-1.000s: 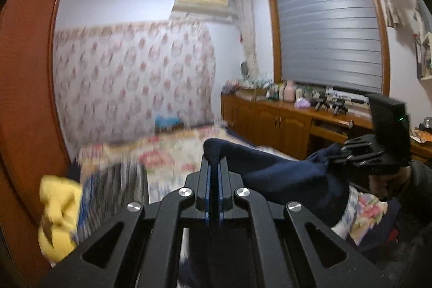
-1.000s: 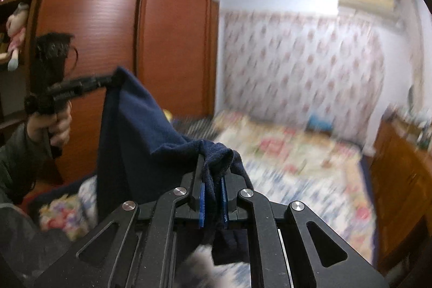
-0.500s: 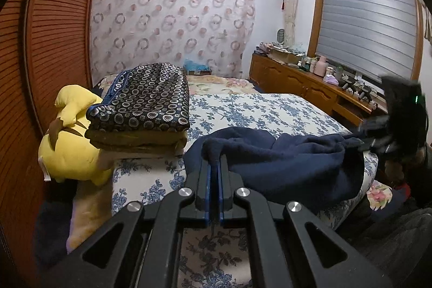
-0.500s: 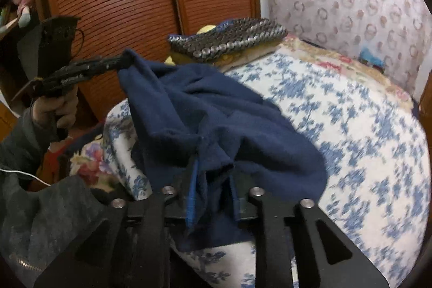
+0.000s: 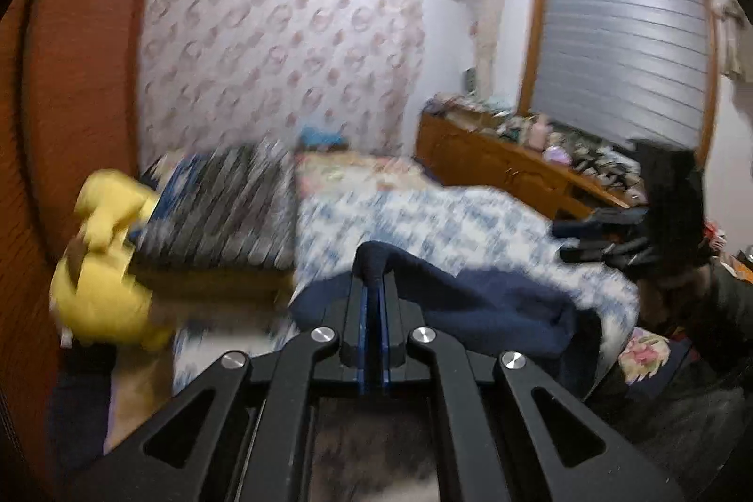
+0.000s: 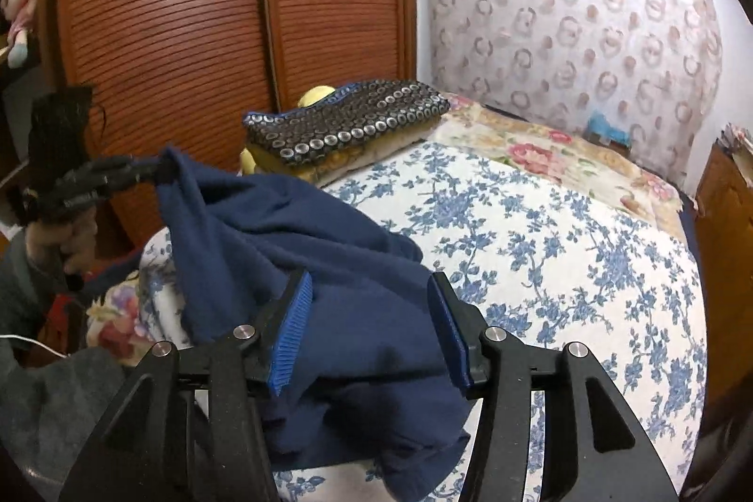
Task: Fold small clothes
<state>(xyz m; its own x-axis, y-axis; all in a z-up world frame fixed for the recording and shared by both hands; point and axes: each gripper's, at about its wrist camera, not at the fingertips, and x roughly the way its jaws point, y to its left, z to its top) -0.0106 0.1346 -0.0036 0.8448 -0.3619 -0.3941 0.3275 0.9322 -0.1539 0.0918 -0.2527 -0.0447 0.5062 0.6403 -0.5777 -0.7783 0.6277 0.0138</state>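
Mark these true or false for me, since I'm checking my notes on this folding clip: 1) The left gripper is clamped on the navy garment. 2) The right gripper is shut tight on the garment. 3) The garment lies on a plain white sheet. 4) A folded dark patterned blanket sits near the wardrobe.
1) True: the left gripper pinches an edge of the navy garment.
2) False: the right gripper has just been opening; its pads stand apart, with the cloth lying loose between them.
3) False: the bed cover is white with blue flowers.
4) True: the folded blanket lies at the bed's edge by the wardrobe.
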